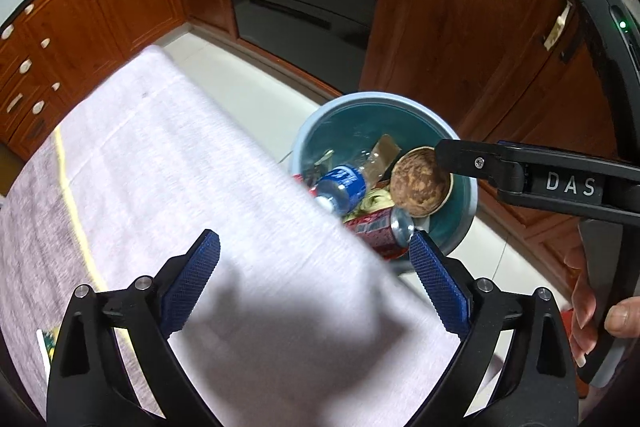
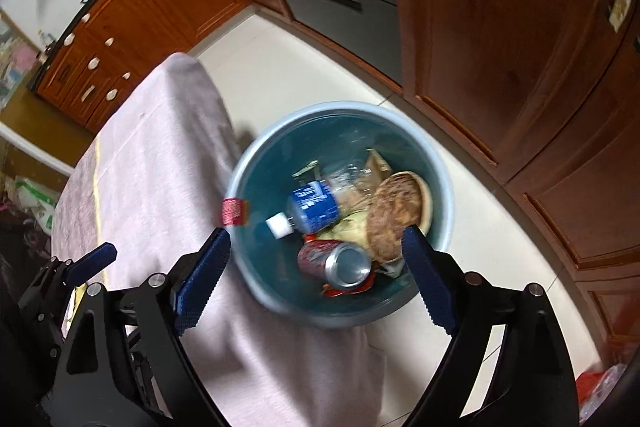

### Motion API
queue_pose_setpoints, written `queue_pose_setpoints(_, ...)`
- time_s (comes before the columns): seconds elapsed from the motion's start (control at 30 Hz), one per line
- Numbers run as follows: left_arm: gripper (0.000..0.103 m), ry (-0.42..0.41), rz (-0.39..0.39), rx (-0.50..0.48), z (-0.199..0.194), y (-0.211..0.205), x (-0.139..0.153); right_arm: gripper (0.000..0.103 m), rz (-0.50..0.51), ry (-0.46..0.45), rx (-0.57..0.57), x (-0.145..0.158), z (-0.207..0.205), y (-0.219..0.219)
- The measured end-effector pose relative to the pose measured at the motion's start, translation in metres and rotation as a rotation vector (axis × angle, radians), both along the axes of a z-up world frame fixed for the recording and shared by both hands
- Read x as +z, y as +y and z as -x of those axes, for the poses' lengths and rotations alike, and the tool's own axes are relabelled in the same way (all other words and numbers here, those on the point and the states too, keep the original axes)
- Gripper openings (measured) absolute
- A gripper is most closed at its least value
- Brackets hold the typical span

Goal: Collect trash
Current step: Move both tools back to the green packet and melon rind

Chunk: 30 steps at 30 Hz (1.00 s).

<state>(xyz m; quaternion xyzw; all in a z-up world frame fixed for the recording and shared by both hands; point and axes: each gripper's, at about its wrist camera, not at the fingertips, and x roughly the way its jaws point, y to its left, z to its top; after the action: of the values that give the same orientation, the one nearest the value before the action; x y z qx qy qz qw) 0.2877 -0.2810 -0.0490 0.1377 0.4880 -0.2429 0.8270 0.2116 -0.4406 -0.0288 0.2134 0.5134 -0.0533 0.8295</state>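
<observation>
My right gripper (image 2: 316, 279) hangs spread and empty right above the bin (image 2: 256, 151), its ridged blue pads (image 2: 202, 281) framing the rubbish. My left gripper (image 1: 316, 283) is spread too, empty, over the table (image 1: 160, 163) edge. In the left view the right gripper's tip looks close to the paper cup (image 1: 420, 183); I cannot tell whether they touch. The trash sits in the bin: a clear plastic bottle (image 2: 312, 205) with blue label and white cap, a dented red can (image 2: 336, 263), the brown-stained cup, crumpled wrappers. I judge this drop done; I would lift straight up, clear of the smooth round rim, before swinging back across the soft, pale cloth.
</observation>
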Motion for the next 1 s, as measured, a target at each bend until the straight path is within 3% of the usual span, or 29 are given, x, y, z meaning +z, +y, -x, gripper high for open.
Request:
queue_pose_setpoints(0.5,0.097,-0.039,0.029,0.227,0.041,0.176,0.023,0.083,0.018,-0.028,0.225,0.034,-0.002,0.149)
queue_pose_setpoints(0.87,0.097,-0.003,0.037,0.379,0.064,0.299,0.002,0.083,0.048,0.0,0.402,0.042,-0.007,0.266)
queue_pose_setpoints(1.0,0.097,0.029,0.079,0.441,0.065,0.338,-0.008,0.083,0.066,0.018,0.454,0.04,-0.009,0.297)
